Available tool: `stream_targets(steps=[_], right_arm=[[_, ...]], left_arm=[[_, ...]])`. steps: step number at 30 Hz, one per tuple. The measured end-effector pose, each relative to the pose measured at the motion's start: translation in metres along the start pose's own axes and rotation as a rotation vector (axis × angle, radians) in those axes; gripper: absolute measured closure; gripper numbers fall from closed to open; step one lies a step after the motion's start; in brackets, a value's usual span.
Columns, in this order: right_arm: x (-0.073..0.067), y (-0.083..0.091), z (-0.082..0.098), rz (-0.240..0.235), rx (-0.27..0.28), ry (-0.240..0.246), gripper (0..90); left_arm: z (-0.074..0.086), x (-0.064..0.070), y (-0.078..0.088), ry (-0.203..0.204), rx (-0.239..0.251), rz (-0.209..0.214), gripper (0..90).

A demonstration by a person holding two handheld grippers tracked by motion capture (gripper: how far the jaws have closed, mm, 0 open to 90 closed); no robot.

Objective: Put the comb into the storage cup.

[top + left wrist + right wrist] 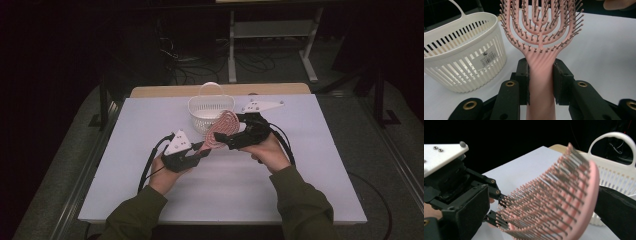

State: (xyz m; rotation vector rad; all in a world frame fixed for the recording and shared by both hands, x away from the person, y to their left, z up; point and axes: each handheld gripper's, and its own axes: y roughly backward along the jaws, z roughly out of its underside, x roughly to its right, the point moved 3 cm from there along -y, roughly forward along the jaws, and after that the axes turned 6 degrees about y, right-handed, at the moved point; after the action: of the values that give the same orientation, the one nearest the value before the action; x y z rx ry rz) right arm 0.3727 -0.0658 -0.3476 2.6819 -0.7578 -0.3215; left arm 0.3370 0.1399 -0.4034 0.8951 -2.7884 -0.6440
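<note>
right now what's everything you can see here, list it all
hairbrush: 1, pink, handle clamped in the left tongs, held above the table in front of the basket
basket: 1, white, slotted, with a loop handle, far middle of the table
table: 1, white top
shelf: 1, pale, on the floor behind the table
left tongs: 1, black, shut on the brush handle
right tongs: 1, black, jaws either side of the brush head
hands: 2, green sleeves

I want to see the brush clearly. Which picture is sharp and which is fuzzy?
Left gripper view: sharp on the pink hairbrush. Right gripper view: its bristles look smeared and fuzzy. High view: dim, with the room beyond the table nearly black.
</note>
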Motion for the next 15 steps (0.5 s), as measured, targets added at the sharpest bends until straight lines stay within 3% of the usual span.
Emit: stream_targets(steps=[15], right_arm=[[0.0035, -0.0026, 0.0037, -0.005, 0.008, -0.060, 14.2]], left_arm=[[0.0014, 0.0023, 0.0020, -0.007, 0.006, -0.005, 70.0]])
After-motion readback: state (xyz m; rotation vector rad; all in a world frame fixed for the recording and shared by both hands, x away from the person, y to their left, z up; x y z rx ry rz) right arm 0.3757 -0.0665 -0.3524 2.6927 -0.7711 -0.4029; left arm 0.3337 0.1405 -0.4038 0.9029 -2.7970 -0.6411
